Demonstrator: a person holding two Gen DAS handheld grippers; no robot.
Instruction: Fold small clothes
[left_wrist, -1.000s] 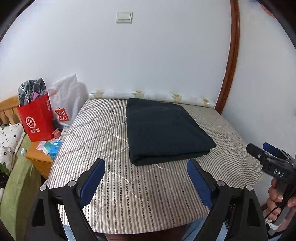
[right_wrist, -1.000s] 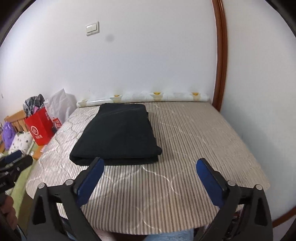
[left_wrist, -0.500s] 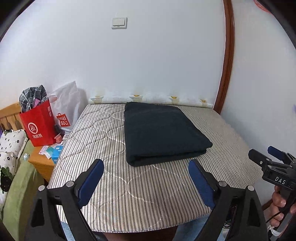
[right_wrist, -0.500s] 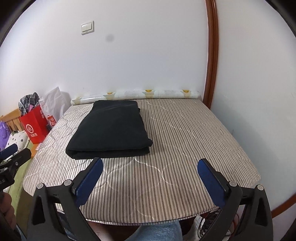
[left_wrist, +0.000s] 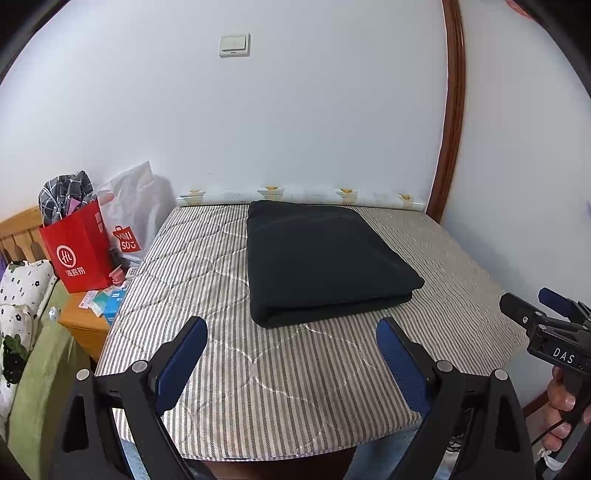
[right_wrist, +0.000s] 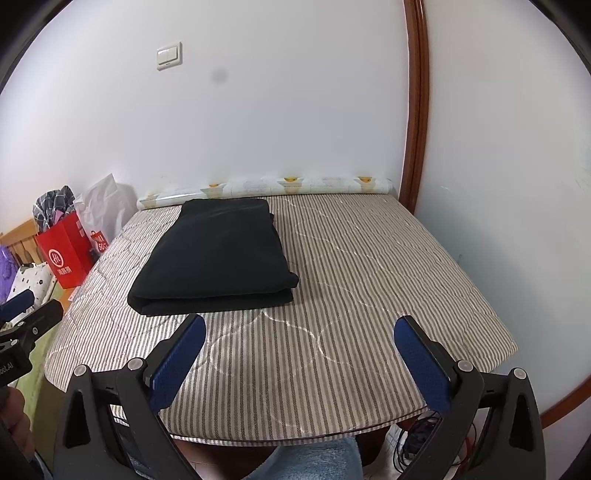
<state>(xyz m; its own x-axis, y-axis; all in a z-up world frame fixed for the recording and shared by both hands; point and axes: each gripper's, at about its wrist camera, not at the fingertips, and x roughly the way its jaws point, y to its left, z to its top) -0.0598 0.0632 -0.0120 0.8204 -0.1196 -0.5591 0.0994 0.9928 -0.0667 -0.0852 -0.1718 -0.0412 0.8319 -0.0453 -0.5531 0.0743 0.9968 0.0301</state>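
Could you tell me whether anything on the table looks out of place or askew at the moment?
Nothing much stands out. The folded black cloth lies flat on the striped table cover, its edges a little aslant to the table's front edge. Both the left gripper and the right gripper are open and empty.

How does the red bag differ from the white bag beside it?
The red bag stands nearer the camera with checked fabric poking out of its top; the white bag sits behind it against the wall, and its contents cannot be seen. The red bag is stiff and boxy, the white bag crumpled. Both carry a printed logo.
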